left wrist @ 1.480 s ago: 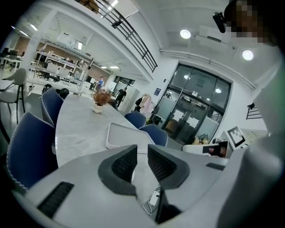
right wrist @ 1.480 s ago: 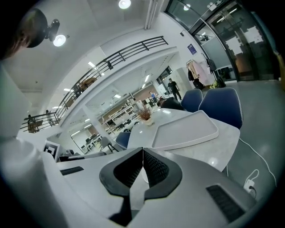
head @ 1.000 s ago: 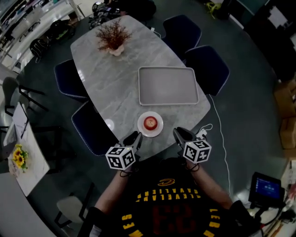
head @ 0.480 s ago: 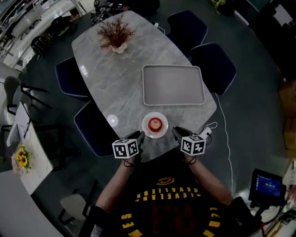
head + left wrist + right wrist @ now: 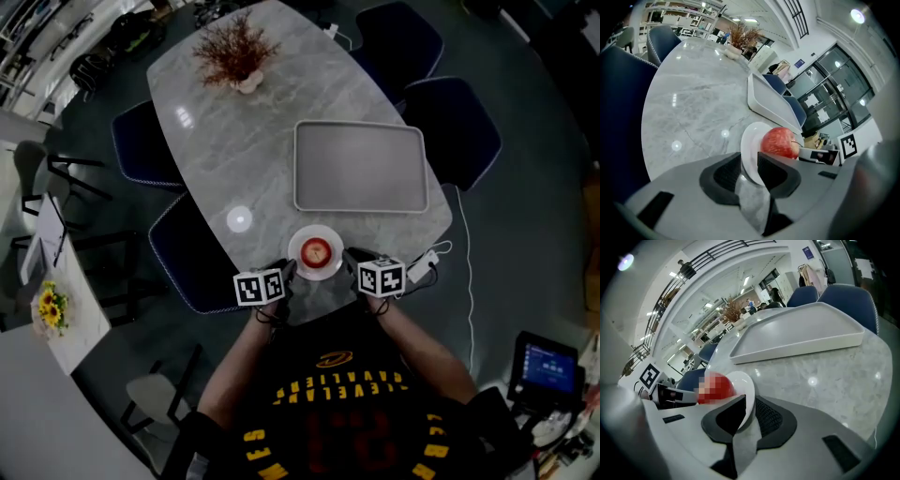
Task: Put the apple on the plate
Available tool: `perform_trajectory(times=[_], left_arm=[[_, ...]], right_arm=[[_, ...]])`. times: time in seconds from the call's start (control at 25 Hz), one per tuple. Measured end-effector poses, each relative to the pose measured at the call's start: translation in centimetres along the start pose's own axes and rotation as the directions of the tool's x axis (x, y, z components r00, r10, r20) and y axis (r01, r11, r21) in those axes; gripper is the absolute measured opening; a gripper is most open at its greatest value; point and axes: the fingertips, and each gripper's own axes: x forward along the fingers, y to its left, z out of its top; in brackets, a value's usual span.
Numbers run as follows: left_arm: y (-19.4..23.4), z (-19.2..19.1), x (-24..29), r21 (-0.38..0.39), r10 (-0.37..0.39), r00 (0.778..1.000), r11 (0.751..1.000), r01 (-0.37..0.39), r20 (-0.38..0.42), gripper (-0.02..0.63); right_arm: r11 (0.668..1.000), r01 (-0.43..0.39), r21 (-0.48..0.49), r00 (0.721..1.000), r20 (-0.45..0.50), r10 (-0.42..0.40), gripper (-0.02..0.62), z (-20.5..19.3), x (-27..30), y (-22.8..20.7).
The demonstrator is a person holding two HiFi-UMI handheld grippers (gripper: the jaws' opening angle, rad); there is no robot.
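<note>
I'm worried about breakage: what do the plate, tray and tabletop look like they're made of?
The plate looks glazed ceramic: white, glossy, thin rim. The tray seems matte grey plastic, with moulded rounded corners, possibly coated metal. The tabletop looks polished marble or imitation: grey veining, lamp reflections.

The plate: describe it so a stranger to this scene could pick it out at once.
On the grey marble table, go to the end nearest the person, just before the large empty tray. The plate there is small, round and white, its rim gripped by the left gripper and the right gripper on opposite sides. It alone carries a red apple.
</note>
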Motion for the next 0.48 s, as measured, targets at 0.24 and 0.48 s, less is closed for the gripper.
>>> perform_trajectory(times=[0.24, 0.48], left_arm=[[0.0, 0.3, 2.9, -0.053, 0.047, 0.999, 0.997, -0.048, -0.017, 0.098], [0.7, 0.4, 3.3, -0.172, 0.044, 0.999, 0.984, -0.039, 0.026, 0.098]], right_arm=[[0.998, -0.048, 0.052, 0.997, -0.056, 0.051, 0.064, 1.4, 2.3, -3.1], [0.987, -0.126, 0.098, 0.986, -0.100, 0.136, 0.064, 1.8, 3.2, -2.4]])
